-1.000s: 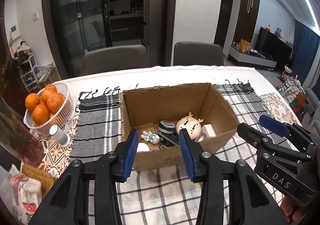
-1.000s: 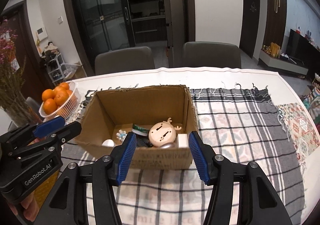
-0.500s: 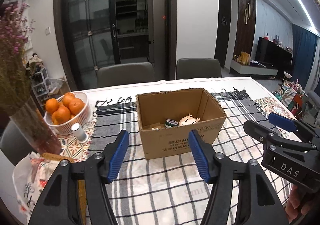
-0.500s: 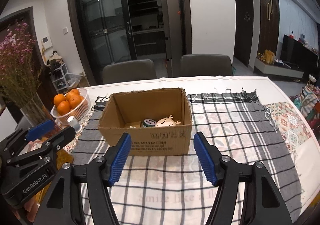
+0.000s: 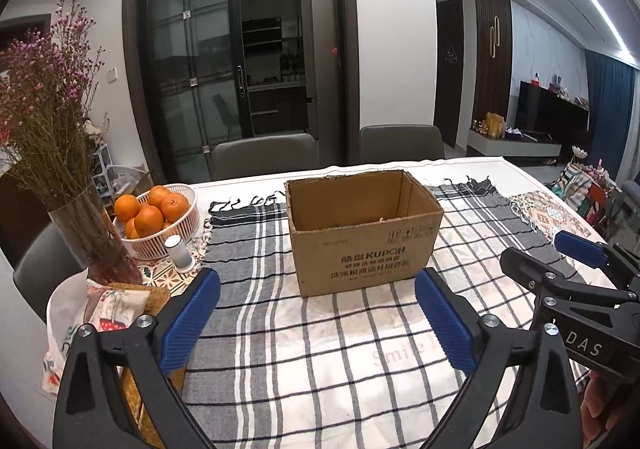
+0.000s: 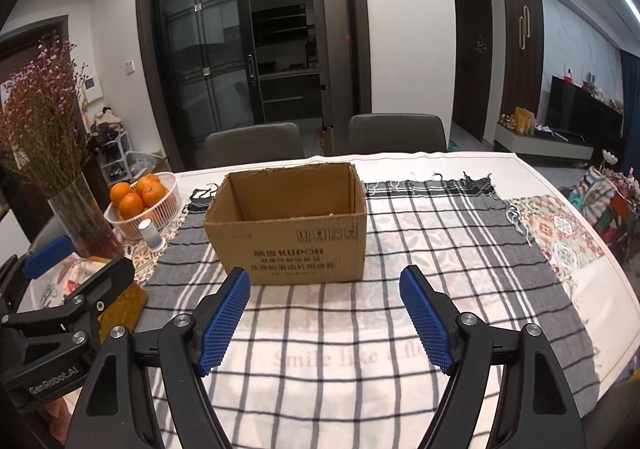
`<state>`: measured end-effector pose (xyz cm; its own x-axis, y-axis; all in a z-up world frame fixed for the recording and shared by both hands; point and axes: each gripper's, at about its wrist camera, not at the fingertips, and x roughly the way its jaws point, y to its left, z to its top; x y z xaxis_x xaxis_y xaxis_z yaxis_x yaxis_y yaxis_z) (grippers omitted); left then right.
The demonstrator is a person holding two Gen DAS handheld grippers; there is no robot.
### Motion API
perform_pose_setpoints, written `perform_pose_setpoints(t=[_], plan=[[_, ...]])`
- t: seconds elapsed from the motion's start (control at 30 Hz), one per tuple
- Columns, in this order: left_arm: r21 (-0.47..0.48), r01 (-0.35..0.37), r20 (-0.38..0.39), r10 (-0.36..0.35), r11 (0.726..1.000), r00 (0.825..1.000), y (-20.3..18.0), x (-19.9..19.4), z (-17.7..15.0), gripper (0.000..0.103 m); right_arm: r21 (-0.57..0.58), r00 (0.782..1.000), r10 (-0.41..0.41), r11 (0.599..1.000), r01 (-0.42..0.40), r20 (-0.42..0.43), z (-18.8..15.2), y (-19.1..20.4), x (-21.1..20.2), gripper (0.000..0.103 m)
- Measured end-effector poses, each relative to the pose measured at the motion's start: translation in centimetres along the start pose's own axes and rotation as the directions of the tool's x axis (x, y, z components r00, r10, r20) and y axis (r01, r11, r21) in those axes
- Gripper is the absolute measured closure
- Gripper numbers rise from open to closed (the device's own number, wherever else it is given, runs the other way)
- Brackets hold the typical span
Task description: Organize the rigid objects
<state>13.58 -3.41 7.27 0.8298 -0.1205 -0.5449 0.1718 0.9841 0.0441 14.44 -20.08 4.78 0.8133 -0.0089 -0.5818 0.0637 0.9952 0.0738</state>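
An open cardboard box stands on the checked cloth in the middle of the table. From this low angle its contents are hidden behind the front wall. My left gripper hovers in front of the box, its blue-padded jaws opening wide with nothing between them. My right gripper is likewise short of the box, jaws opening and empty. The right gripper's body shows at the right of the left wrist view, and the left gripper's body at the left of the right wrist view.
A white basket of oranges, a small white cylinder and a glass vase of dried flowers stand left of the cloth. A printed bag and a woven mat lie near the front left. Two grey chairs face the far edge.
Both grippers pulled back from the box and tilted up, so the things inside dropped out of sight. Both pairs of jaws spread wider.
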Motion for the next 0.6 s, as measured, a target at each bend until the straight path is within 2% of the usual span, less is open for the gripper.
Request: perform_pose_setpoints(t=[0.3, 0.6], plan=[[-0.008, -0.030, 0.026, 0.030, 1.000, 0.999, -0.2, -1.7, -2.2, 0.000, 0.010, 0.999, -0.029, 1.000, 0.029, -0.012, -2.3, -0.2, -0.9, 0.024], [-0.018, -0.040, 0.034, 0.041, 0.999, 0.999, 0.1, -3.0, -3.3, 0.000, 0.008, 1.000, -0.018, 1.000, 0.018, -0.003, -3.6, 0.0, -1.8, 0.024]])
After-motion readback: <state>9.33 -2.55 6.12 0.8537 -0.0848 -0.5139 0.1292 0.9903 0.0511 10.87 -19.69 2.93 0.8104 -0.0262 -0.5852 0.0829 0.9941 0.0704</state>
